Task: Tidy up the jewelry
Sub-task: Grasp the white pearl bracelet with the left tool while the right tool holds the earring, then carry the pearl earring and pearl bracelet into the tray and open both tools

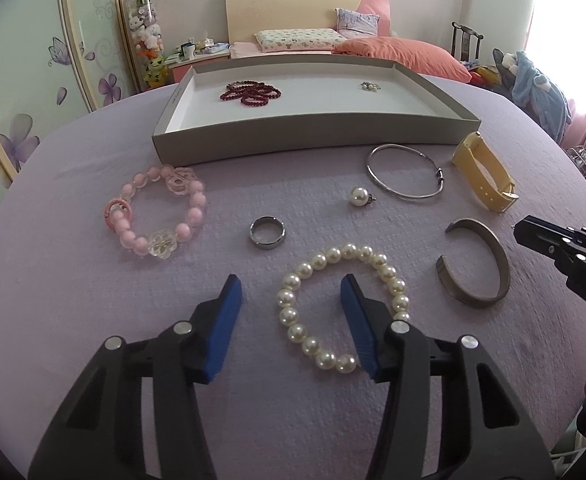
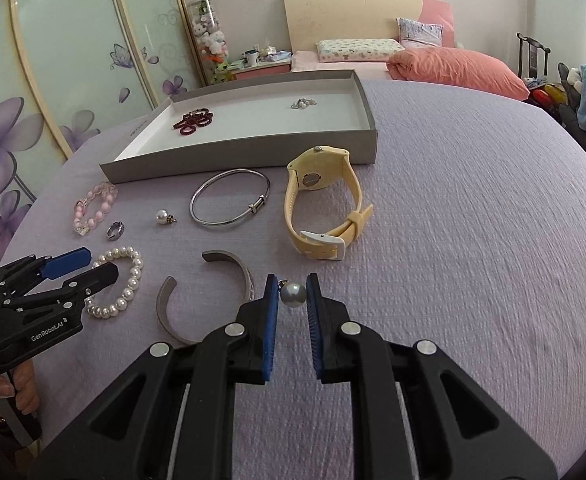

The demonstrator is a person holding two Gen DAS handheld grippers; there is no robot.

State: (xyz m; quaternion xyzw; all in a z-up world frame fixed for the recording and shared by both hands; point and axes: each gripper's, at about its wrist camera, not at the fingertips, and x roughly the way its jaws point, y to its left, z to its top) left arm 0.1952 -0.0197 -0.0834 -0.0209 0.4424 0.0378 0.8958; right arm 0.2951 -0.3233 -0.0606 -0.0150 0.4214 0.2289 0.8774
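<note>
Behind the lilac bedspread (image 2: 473,220) sits a bed with a coral duvet (image 2: 457,66) and patterned pillow (image 2: 359,48) — a clear tube of plush toys (image 1: 147,36) stands beside flower-painted wardrobe doors (image 2: 73,64).

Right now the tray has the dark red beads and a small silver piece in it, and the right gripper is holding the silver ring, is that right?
Not quite. The right gripper holds a pearl earring, not the silver ring, which lies on the cloth in the left wrist view. The tray does hold the dark red beads and small silver piece.
</note>
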